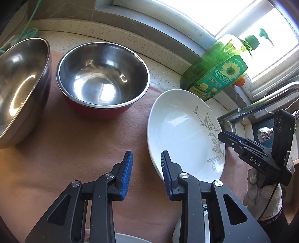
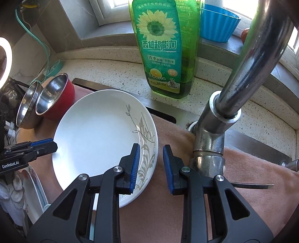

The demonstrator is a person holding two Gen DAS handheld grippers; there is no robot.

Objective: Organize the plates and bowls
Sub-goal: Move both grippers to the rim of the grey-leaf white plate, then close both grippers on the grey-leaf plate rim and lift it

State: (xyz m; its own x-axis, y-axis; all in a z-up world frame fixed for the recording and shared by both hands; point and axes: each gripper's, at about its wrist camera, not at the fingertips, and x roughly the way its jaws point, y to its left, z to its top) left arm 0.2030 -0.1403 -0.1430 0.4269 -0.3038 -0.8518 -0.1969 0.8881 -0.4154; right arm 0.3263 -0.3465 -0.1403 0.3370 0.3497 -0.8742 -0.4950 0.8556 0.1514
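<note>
A pinkish-brown cloth (image 1: 78, 142) covers the surface, with speckled stone counter (image 1: 104, 39) behind it under a bright window (image 1: 214, 15). From the left stand a steel bowl (image 1: 20, 89), a red-sided steel bowl (image 1: 102, 78), then the white leaf-patterned plate (image 1: 183, 130), a green detergent bottle (image 1: 216, 71) and a chrome faucet (image 2: 229, 115). The left gripper (image 1: 146, 157) straddles the plate's left rim, jaws apart. The right gripper (image 2: 151, 149) straddles its right rim, jaws apart.
</note>
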